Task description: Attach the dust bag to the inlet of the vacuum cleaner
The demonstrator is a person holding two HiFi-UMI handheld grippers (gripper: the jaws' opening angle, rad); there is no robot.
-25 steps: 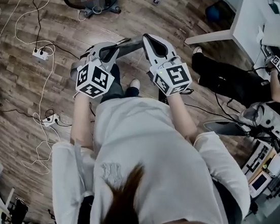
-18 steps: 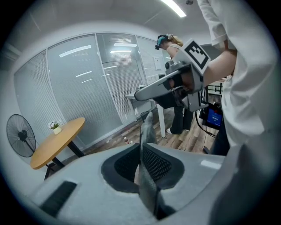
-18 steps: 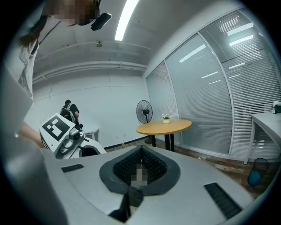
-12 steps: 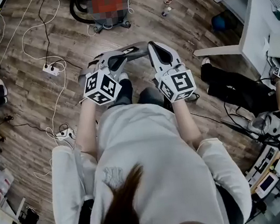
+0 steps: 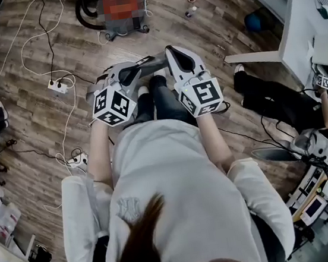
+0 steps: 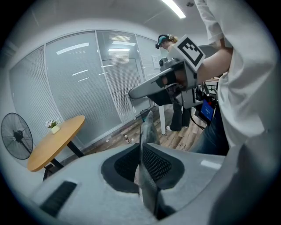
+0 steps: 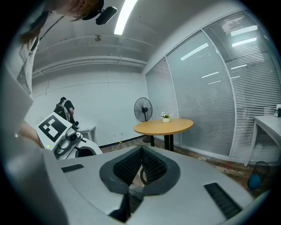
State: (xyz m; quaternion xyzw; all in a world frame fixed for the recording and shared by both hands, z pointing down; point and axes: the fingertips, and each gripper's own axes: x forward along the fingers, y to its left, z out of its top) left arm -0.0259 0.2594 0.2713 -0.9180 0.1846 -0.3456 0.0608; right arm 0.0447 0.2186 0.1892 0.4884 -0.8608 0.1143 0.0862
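Note:
Seen from the head view, the vacuum cleaner (image 5: 115,25), dark with a red top, stands on the wood floor ahead of me. My left gripper (image 5: 134,69) is shut on a thin grey dust bag (image 5: 149,60), held out in front of my body. The left gripper view shows the bag (image 6: 147,132) edge-on, clamped between the pads of that gripper (image 6: 141,151) and sticking out past them. My right gripper (image 5: 170,52) is level with the left one, its tip close to the bag's far end. In the right gripper view the right gripper (image 7: 141,160) is shut, with nothing visible between its pads.
White cables and two power strips (image 5: 57,84) (image 5: 78,159) lie on the floor to the left. A seated person (image 5: 274,104) and a white desk (image 5: 294,26) are on the right. Small bottles (image 5: 192,1) stand near the vacuum. A round wooden table (image 7: 163,126) and a fan (image 7: 143,107) stand by the glass wall.
I have stepped forward with both grippers held side by side; the vacuum cleaner sits lower in the head view and nearer. Both grippers stay shut, the bag still in the left.

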